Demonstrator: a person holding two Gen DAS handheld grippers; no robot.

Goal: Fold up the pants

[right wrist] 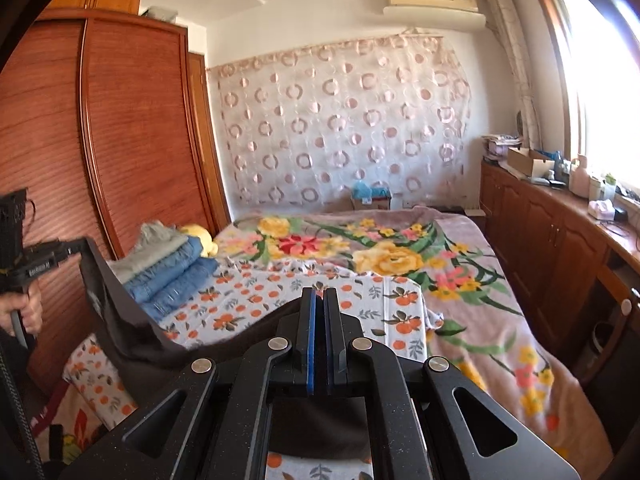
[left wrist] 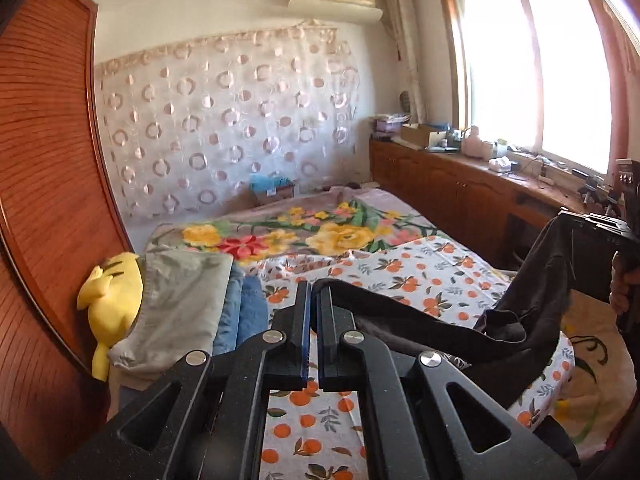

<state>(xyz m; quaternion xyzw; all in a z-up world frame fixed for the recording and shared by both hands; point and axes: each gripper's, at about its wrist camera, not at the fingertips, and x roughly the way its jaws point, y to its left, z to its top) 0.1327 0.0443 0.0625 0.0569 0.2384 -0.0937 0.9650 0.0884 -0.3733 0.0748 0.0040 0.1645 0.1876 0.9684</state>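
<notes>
You're holding the dark pants [left wrist: 420, 320] stretched between both tools above the orange-print sheet [left wrist: 400, 268]; left gripper [left wrist: 314, 292] and right gripper [right wrist: 319, 300] are each clamping an edge, keeping the cloth taut and level for laying flat beside the folded stack [right wrist: 168, 260]

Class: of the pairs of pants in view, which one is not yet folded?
The black pants, stretched between both tools above the bed; the grey pants and jeans lie folded in a pile.
</notes>
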